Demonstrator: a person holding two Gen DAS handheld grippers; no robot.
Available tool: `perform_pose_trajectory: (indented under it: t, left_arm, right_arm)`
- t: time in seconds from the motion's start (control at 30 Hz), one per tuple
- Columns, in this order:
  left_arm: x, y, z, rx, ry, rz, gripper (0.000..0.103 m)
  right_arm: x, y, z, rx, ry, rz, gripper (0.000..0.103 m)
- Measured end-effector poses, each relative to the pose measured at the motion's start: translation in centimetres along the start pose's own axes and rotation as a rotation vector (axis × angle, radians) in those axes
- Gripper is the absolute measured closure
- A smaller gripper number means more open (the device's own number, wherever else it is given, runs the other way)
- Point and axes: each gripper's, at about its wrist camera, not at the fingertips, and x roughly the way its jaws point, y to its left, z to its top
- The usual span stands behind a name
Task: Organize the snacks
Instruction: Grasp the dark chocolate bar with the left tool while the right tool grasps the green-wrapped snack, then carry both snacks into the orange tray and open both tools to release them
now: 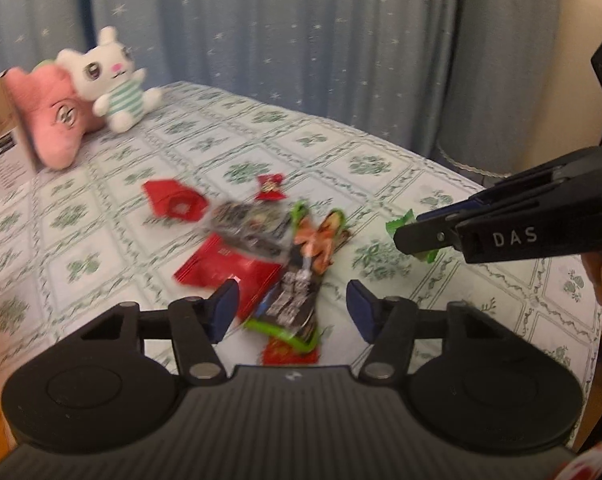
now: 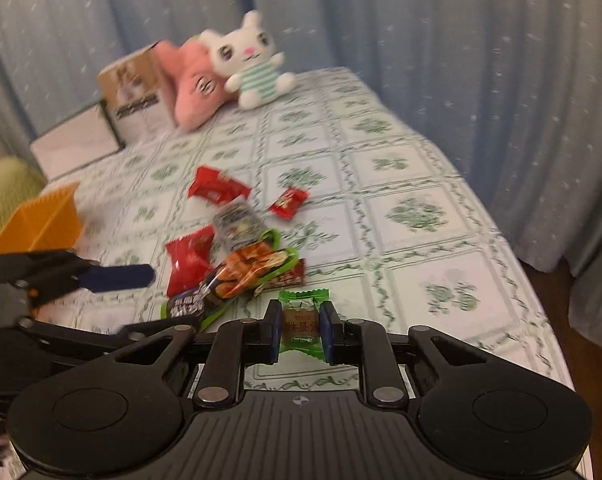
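Note:
A pile of snack packets lies on the patterned tablecloth (image 2: 421,208). My left gripper (image 1: 293,312) is open, its blue pads standing wide on either side of a long green-edged packet (image 1: 301,292) without touching it. A flat red packet (image 1: 225,264), a grey packet (image 1: 247,220), another red packet (image 1: 177,202) and a small red candy (image 1: 270,188) lie beyond. My right gripper (image 2: 301,312) is shut on a green-wrapped candy (image 2: 303,328), just right of the pile. The left wrist view shows that right gripper (image 1: 405,238) side-on with the green candy (image 1: 399,224) in its tips.
A pink plush (image 2: 197,84), a white plush rabbit (image 2: 253,68) and a cardboard box (image 2: 137,88) stand at the far end of the table. An orange basket (image 2: 41,220) sits at the left. Blue curtains hang behind. The table's right edge curves away close by.

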Motion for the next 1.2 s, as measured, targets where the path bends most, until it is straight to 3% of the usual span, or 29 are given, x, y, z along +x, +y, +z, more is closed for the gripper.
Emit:
perform_pose_trajectory:
  t: [0.23,0.43,0.53,0.83,1.2]
  left_arm:
    - [3.3,-1.0,1.7,0.065,0.018,-0.011,0.061]
    - [4.4,-0.5,2.1,0.064,0.041,-0.024,0.075]
    - [4.4,-0.6,2.1,0.068,0.046,-0.027,0.076]
    - [0.3,0.1,1.6,-0.045,-0.016,0.001,0.078]
    - [-5.8,2.2,-0.6,-0.208,-0.061,0.096,0.078]
  right_arm:
    - [-0.5,-1.1,0.3,0.063,-0.009,-0.050,0.083]
    - [-0.4,-1.2,0.2,0.064,-0.006,-0.068,0.083]
    - [-0.4,-1.2,0.4,0.074,-0.011,-0.072,0.083]
    - [-1.7,-0.6,1.2,0.102,-0.085,-0.058,0.083]
    - [-2.9,3.5,2.0,0.042,-0.125,0.011,0.083]
